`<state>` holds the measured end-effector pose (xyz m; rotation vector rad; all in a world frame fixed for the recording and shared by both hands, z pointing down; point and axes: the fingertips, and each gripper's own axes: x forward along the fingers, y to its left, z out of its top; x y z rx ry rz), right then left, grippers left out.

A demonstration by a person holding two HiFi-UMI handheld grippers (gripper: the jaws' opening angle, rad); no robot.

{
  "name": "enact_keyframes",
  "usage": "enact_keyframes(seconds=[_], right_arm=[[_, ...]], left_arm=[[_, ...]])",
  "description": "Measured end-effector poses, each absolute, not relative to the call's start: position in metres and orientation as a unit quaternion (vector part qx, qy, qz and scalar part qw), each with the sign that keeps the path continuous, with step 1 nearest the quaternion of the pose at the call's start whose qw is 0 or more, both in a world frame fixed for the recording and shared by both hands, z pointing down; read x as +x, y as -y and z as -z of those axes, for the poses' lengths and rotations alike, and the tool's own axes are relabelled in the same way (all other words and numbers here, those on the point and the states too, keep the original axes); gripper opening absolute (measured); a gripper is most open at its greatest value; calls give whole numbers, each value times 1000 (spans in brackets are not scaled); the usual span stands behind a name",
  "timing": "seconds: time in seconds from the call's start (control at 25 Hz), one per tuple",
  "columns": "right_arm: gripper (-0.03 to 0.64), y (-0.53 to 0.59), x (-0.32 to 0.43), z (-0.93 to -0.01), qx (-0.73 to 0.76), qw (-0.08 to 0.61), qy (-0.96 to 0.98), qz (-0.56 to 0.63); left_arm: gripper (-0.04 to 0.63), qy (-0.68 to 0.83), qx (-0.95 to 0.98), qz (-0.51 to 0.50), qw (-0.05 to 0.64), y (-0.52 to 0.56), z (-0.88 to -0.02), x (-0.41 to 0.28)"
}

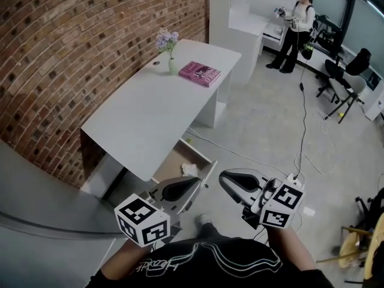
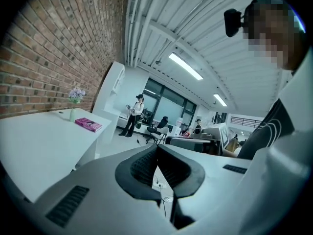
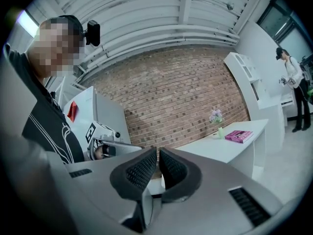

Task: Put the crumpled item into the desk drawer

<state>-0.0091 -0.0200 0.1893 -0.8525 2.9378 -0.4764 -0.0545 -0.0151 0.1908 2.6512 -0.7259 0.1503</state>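
The white desk [image 1: 157, 104] has its drawer [image 1: 171, 161] pulled open below the front edge. Inside the drawer, near its right wall, lies a white crumpled item [image 1: 189, 169]. My left gripper [image 1: 191, 185] hovers just in front of the drawer, shut and empty; in the left gripper view its jaws [image 2: 157, 168] meet with nothing between them. My right gripper [image 1: 227, 179] hangs to the right of the drawer over the floor. In the right gripper view it [image 3: 158, 164] is also shut and empty.
A pink book [image 1: 200, 72] and a small vase of flowers [image 1: 168, 48] stand at the desk's far end. A brick wall [image 1: 72, 47] runs along the left. A person [image 1: 297, 26] stands at the back right near office chairs [image 1: 345, 80]. A cable [image 1: 303, 131] trails across the floor.
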Motion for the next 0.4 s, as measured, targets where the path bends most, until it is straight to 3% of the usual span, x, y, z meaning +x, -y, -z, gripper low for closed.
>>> enact_keyframes(seconds=[0.4], right_arm=[[49, 5, -21, -189, -276, 18, -950, 147]], left_arm=[[21, 256, 948, -66, 179, -1, -191, -72]])
